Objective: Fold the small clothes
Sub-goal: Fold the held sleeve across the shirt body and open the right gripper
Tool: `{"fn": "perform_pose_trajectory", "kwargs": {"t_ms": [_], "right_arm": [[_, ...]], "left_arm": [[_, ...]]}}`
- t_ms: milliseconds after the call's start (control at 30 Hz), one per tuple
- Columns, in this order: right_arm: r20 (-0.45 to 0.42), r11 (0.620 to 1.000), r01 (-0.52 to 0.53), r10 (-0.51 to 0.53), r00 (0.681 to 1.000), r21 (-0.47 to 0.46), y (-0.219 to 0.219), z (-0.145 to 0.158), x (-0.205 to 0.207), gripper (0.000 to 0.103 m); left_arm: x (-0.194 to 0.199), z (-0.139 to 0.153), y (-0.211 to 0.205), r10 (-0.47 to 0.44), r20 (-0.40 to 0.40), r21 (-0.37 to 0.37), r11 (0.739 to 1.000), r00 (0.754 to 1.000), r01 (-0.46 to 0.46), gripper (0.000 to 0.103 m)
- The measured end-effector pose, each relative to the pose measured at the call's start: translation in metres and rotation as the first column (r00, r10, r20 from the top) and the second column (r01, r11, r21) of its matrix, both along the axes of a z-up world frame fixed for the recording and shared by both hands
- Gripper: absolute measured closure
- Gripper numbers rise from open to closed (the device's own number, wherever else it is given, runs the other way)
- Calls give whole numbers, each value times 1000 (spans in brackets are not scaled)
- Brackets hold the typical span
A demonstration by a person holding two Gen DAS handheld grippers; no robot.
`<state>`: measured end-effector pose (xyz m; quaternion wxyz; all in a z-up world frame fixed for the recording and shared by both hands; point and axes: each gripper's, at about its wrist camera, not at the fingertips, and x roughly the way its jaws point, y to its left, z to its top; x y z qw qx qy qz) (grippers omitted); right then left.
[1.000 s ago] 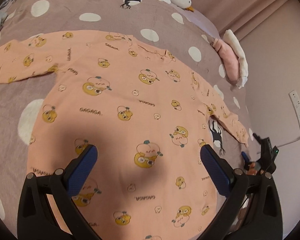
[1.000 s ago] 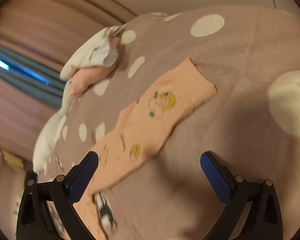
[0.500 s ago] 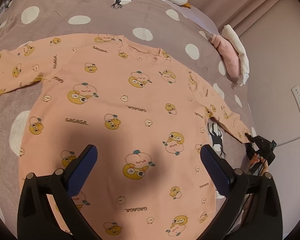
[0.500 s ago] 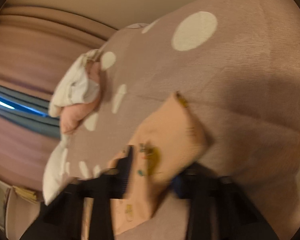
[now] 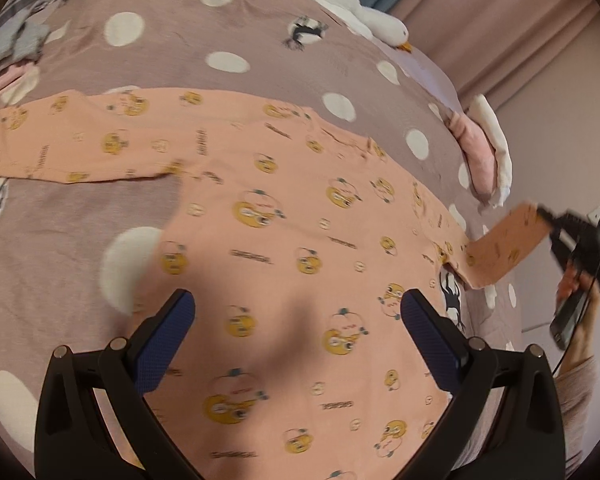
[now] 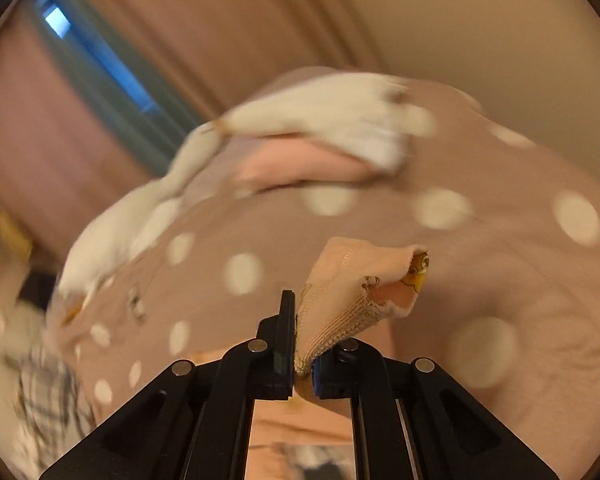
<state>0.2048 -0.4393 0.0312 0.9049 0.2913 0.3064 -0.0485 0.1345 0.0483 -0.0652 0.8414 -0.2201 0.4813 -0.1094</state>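
A peach child's top (image 5: 284, 240) printed with yellow cartoon faces lies spread flat on a mauve polka-dot bedspread (image 5: 260, 32). My left gripper (image 5: 298, 344) hovers open above its lower half, nothing between the blue pads. At the right edge of the left wrist view my right gripper (image 5: 548, 220) holds the right sleeve's cuff (image 5: 508, 244) lifted off the bed. In the right wrist view that gripper (image 6: 303, 344) is shut on the ribbed cuff (image 6: 352, 292), which bunches up above the jaws. The left sleeve (image 5: 60, 148) lies stretched out flat to the left.
A folded pink and white pile (image 5: 484, 152) sits at the bed's right edge, also blurred in the right wrist view (image 6: 320, 144). A white plush goose (image 5: 356, 4) lies at the far side. Pink curtains (image 5: 500, 20) hang behind. A person's hand (image 5: 580, 308) holds the right gripper.
My right gripper went from open above the flat right sleeve to shut on its cuff, then rose, lifting the sleeve end off the bed. The left gripper's view shifted slightly over the top.
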Motion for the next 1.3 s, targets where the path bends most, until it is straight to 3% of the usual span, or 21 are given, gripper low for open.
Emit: {"fn": "perform_pose_trajectory", "kwargs": {"t_ms": [133,233,467,633,733,767,833,867,1000,1100,1200,1300], "right_arm": [[8,983,-130,132,991,-131,90,30,28,95],[-22,943,-224,226,974,-245,161,31,49,95],[-165,786,-433,403,900,-442,301,-27,72,95],[-299,655,-547,460,836,-521,368,-85,67,95],[-353,610,-604,491,796,-513,385,-109,62,94],[-372,592,-633,513,773,-499,388,-115,61,93],[-416,556,-685,545,728,-470,394,-123,58,66],[-412,550,-710,578,704,-440,392,-123,54,63],[-306,574,-729,666,680,-372,364,-97,35,55],[-151,661,-712,699,699,-236,309,-70,19,32],[-57,733,-660,661,748,-166,263,-64,7,28],[-95,810,-562,554,827,-167,224,-76,13,29]], "left_arm": [[-7,3,36,57,14,-5,998,998,-57,0],[-11,4,62,103,20,-7,995,995,-102,0],[-19,-5,110,195,-1,-6,981,981,-195,0],[-18,-12,125,222,-18,-12,975,975,-222,0],[-13,-13,125,221,-26,-8,975,975,-221,0],[-11,-13,123,219,-27,-6,976,975,-219,0],[-4,-12,119,216,-29,3,976,976,-216,0],[1,-11,116,211,-29,4,977,977,-211,0],[22,-1,98,156,-3,-53,986,988,-156,0],[40,7,82,105,28,-127,987,994,-101,0],[65,10,57,53,35,-201,978,998,-45,1],[94,5,30,17,15,-255,967,1000,-12,3]]}}
